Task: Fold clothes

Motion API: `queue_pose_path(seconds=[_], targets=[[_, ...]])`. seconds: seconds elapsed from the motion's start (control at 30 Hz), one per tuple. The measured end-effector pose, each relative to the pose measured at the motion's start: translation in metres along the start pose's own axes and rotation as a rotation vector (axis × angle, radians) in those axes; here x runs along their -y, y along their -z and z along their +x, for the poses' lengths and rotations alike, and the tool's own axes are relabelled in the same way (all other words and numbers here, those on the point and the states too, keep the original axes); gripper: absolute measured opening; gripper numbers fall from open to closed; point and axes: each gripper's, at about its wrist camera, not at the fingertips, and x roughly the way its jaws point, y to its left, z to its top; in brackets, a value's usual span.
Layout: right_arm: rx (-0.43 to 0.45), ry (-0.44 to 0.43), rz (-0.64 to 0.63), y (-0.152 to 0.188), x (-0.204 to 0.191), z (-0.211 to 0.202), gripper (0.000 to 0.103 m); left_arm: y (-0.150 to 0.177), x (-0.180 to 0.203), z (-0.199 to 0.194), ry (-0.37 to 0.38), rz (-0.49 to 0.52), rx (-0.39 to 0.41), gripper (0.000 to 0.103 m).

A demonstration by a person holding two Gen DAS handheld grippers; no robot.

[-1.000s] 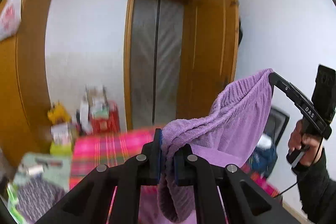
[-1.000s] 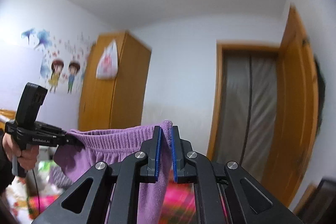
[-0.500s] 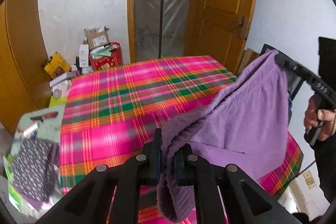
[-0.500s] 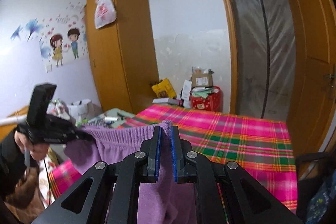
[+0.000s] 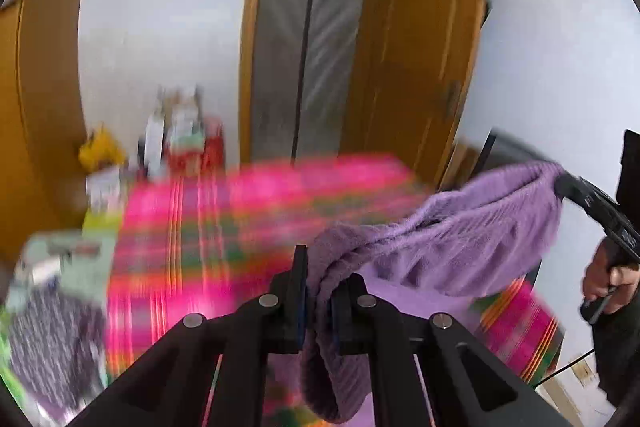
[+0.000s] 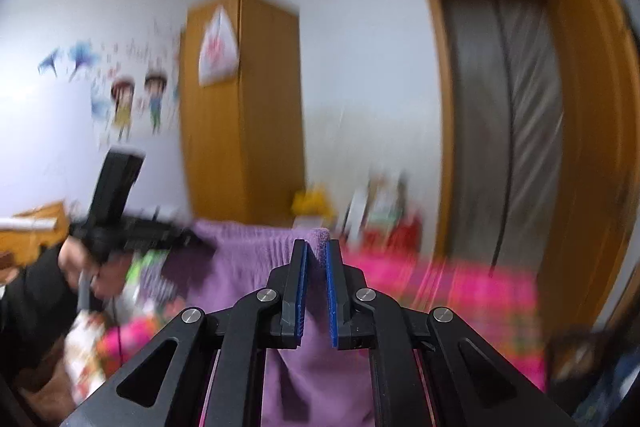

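A purple fleece garment [image 5: 460, 243] with a ribbed waistband hangs in the air between my two grippers. My left gripper [image 5: 318, 267] is shut on one end of the waistband, and the cloth droops below its fingers. My right gripper [image 6: 317, 255] is shut on the other end, with the purple garment [image 6: 256, 267] stretching left towards the other gripper [image 6: 132, 231]. In the left wrist view the right gripper [image 5: 592, 203] shows at the far right, held by a hand. The garment hangs above the pink plaid bed [image 5: 224, 227].
A wooden wardrobe [image 6: 240, 115] stands by the wall. A wooden door [image 5: 416, 59] is open beside a covered doorway [image 5: 308, 43]. Boxes and bags [image 5: 176, 143] are piled on the floor past the bed. A patterned bag [image 5: 52, 343] lies at the left.
Both grippers have swung upward with the garment, so the views tilt up from the bed towards the walls. The frames are motion-blurred. Both grips hold.
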Motion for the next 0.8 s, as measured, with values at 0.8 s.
queue_pose_path(seconds=[0.8], targets=[[-0.446, -0.435, -0.085, 0.157, -0.084, 0.032, 0.041, 0.211, -0.068, -0.035, 0.002, -0.359, -0.132, 0.021]])
